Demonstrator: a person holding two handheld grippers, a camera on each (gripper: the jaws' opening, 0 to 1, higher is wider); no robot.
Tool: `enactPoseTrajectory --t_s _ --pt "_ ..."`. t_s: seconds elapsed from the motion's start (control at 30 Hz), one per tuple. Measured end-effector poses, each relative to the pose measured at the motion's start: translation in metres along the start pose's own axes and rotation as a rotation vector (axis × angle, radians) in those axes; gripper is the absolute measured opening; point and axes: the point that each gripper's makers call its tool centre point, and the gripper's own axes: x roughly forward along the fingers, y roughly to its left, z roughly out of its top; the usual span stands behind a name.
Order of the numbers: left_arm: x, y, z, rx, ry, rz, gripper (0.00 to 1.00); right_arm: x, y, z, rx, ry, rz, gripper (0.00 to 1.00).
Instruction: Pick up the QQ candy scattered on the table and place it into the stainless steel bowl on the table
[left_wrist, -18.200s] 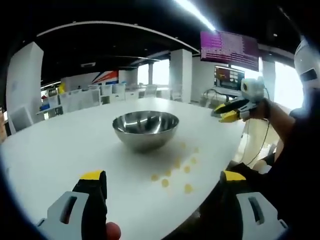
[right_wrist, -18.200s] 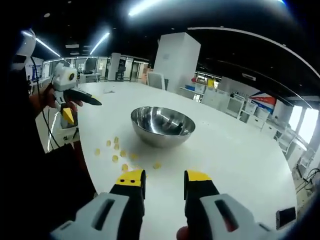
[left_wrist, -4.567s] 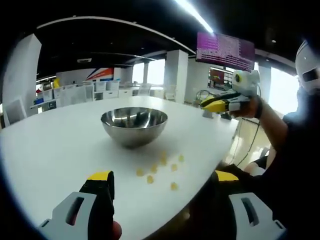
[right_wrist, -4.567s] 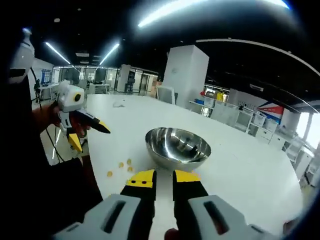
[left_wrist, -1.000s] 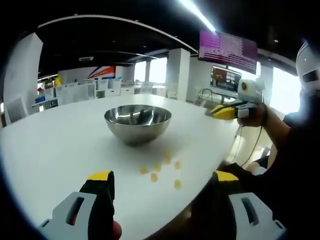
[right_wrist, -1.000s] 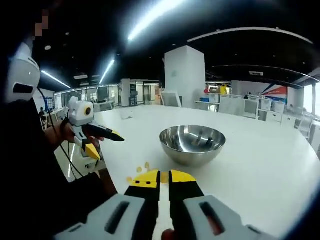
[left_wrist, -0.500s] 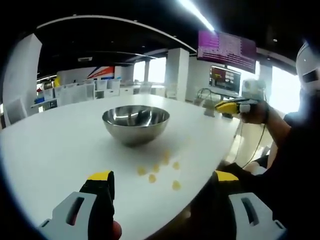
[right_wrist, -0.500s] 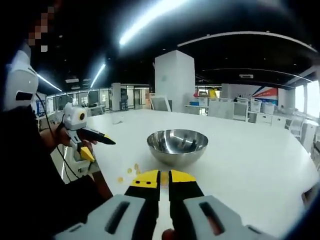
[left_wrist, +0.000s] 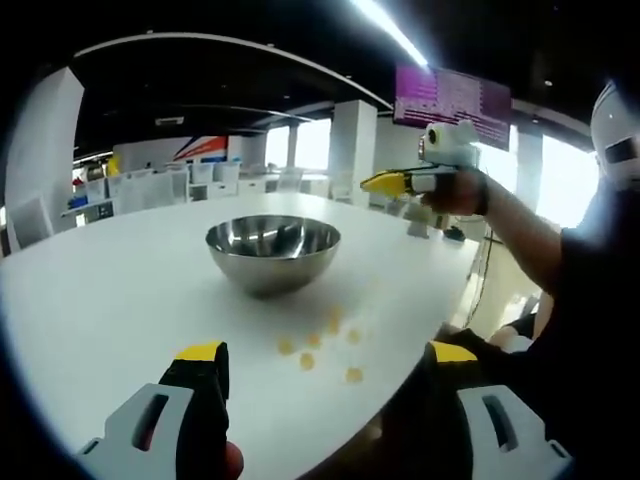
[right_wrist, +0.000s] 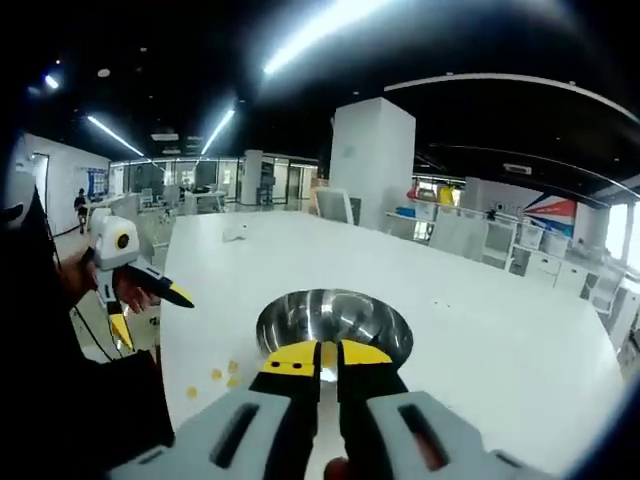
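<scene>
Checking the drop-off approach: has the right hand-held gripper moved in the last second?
Yes. In the left gripper view the right hand-held gripper has swung from the table edge toward the stainless steel bowl.

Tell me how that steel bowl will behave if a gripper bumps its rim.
The stainless steel bowl has a round underside resting on a small patch of the white table, so a bump would likely rock or slide it. Its walls look thin and shiny, so it is probably light and slippery. It looks rigid, unlikely to dent.
</scene>
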Motion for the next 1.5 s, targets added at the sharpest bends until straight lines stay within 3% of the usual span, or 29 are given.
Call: enactPoseTrajectory --t_s 0.33,0.6,1.1,1.27,1.5 --pt "-0.012 0.002 0.003 -0.003 -0.025 0.014 0.80 0.070 -0.002 -0.006 -0.067 0.129 0.081 0.07" --pt "-0.022 0.009 -0.002 -0.014 -0.027 0.040 0.80 0.098 0.009 -0.015 -0.128 0.221 0.114 0.08" --pt "-0.019 0.004 0.000 -0.009 -0.026 0.027 0.79 0.102 0.014 -0.017 -0.166 0.261 0.117 0.09" --pt "-0.018 0.002 0.000 -0.007 -0.028 0.026 0.79 0.098 0.020 -0.014 -0.160 0.242 0.128 0.20" --pt "-0.017 0.000 0.000 -0.006 -0.026 0.024 0.79 0.091 0.016 -0.007 -0.158 0.220 0.111 0.19"
